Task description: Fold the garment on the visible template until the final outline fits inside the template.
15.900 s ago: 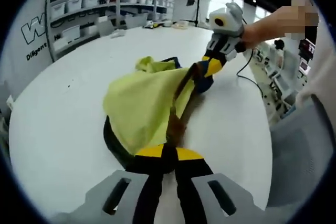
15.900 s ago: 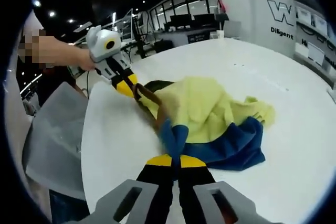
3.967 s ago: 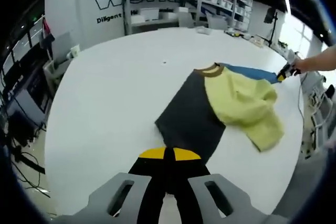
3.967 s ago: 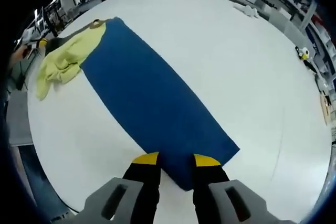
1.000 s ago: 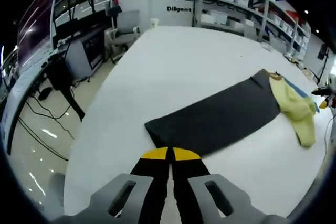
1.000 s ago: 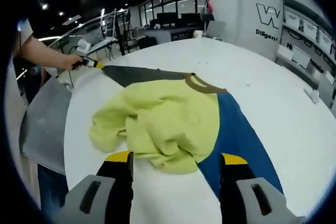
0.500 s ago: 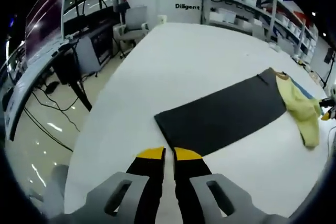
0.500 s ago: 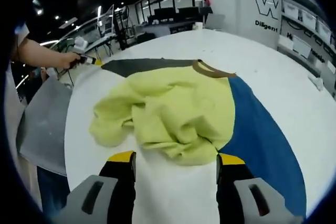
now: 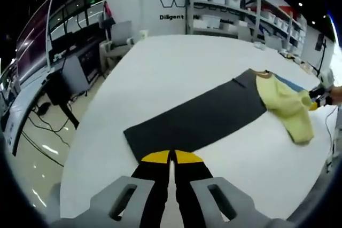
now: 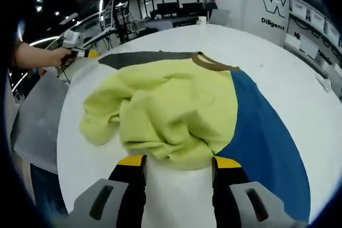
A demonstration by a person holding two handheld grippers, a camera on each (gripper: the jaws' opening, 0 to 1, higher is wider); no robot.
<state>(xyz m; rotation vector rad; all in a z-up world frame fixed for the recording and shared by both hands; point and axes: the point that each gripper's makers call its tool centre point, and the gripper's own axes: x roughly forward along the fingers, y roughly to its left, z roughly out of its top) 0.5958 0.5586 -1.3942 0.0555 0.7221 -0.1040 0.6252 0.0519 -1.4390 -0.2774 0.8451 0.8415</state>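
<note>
The garment (image 10: 176, 110) lies on the white round table (image 9: 181, 68), near the edge where the person stands. Its yellow-green body is bunched in a rumpled heap; a dark grey sleeve (image 9: 197, 118) and a blue sleeve (image 10: 262, 132) run out flat from it in opposite directions, with the brown collar (image 10: 214, 62) between them on the far side.

The left gripper (image 9: 171, 157) sits at the cuff end of the dark grey sleeve with its yellow-tipped jaws pressed together; whether cloth is caught between them cannot be told. In my judgement this placement serves to keep the sleeve pulled straight.

The right gripper (image 10: 173, 162) rests at the near hem of the bunched body, jaws spread, one to either side of the heap and gripping nothing. I judge it placed to take the hem.

No template outline can be made out on the table. The crumpled body is the main obstruction to a clean fold.

Surroundings: shelving with bins (image 9: 235, 4) and a lettered wall beyond the far edge, desks and chairs (image 9: 69, 73) off the side, a small white item (image 10: 322, 85) near the table edge
</note>
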